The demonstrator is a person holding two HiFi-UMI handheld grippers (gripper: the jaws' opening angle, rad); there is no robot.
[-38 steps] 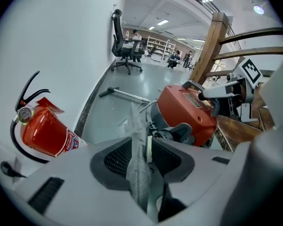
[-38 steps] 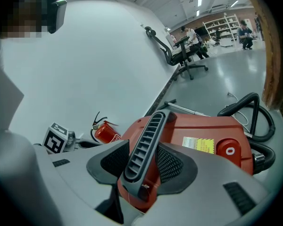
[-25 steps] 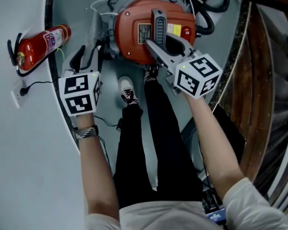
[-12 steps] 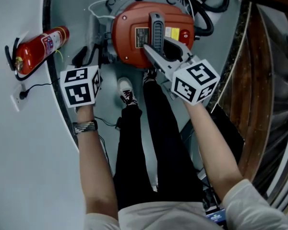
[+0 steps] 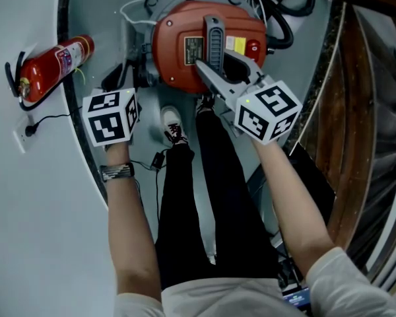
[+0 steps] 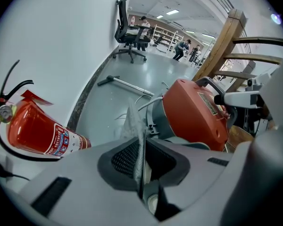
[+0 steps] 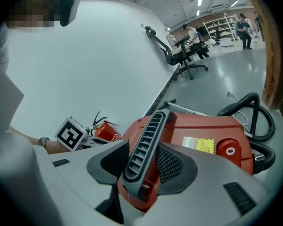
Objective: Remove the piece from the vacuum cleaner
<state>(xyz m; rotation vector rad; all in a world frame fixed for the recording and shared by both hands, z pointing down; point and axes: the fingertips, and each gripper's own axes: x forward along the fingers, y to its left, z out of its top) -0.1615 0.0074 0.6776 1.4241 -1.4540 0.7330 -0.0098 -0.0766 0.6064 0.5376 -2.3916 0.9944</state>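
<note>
The red vacuum cleaner (image 5: 185, 58) stands on the floor in front of the person's feet. My right gripper (image 5: 211, 68) is shut on its grey ribbed handle (image 7: 144, 149), with a pad on each side. My left gripper (image 5: 127, 79) points steeply down at the vacuum's left side. Its jaws have just been closing, and a thin grey upright piece (image 6: 134, 126) is pinched between the pads. In the left gripper view this piece rises beside the vacuum's grey lower body (image 6: 158, 121). Where the piece joins the vacuum is hidden by the jaws.
A red fire extinguisher (image 5: 49, 61) lies by the wall at the left, near a wall socket with a cable (image 5: 23, 134). A black hose (image 5: 290, 12) coils behind the vacuum. Wooden stairs (image 5: 363, 111) stand at the right. A metal tube (image 6: 127, 84) lies on the floor beyond.
My left gripper has moved down towards the vacuum's left side and its fingers, apart before, have come together. The right gripper stays on the handle.
</note>
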